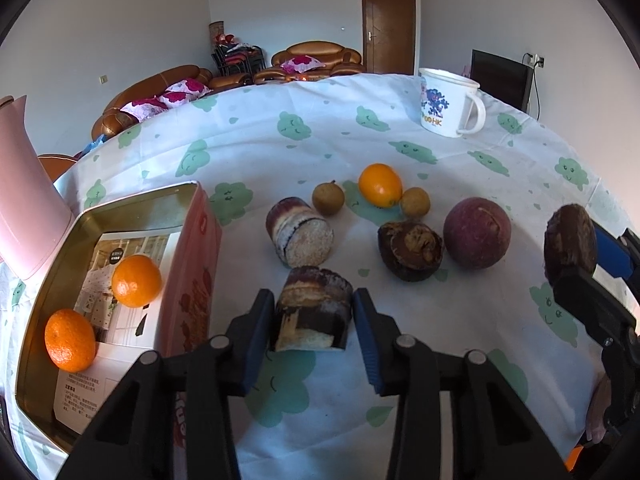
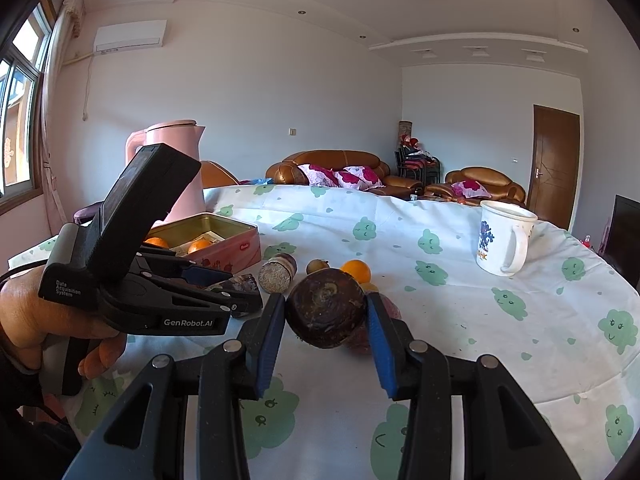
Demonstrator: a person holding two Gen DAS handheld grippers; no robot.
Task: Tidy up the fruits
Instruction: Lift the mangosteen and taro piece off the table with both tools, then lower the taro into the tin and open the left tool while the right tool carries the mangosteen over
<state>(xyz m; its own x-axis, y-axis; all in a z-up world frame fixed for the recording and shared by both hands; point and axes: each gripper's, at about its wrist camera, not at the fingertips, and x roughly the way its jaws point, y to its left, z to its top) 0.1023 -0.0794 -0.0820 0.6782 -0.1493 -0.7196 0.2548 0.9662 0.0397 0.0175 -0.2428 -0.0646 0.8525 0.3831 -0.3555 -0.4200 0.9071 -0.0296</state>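
My left gripper (image 1: 313, 312) is shut on a dark sugarcane piece (image 1: 314, 306) just above the cloth, right of the open tin (image 1: 52, 248). Two oranges (image 1: 137, 281) (image 1: 70, 340) lie in the tin. My right gripper (image 2: 326, 312) is shut on a dark brown water chestnut (image 2: 326, 310) and holds it above the table; it shows at the right edge of the left wrist view (image 1: 570, 246). On the cloth lie a second sugarcane piece (image 1: 300, 232), another chestnut (image 1: 410, 250), a purple passion fruit (image 1: 477, 233), a small orange (image 1: 379, 184) and two longans (image 1: 328, 198) (image 1: 415, 202).
A white mug (image 1: 448, 102) stands at the far right of the round table with the cloud-print cloth (image 1: 280, 132). A pink kettle (image 1: 24, 200) stands left of the tin. Sofas and a door lie beyond the table.
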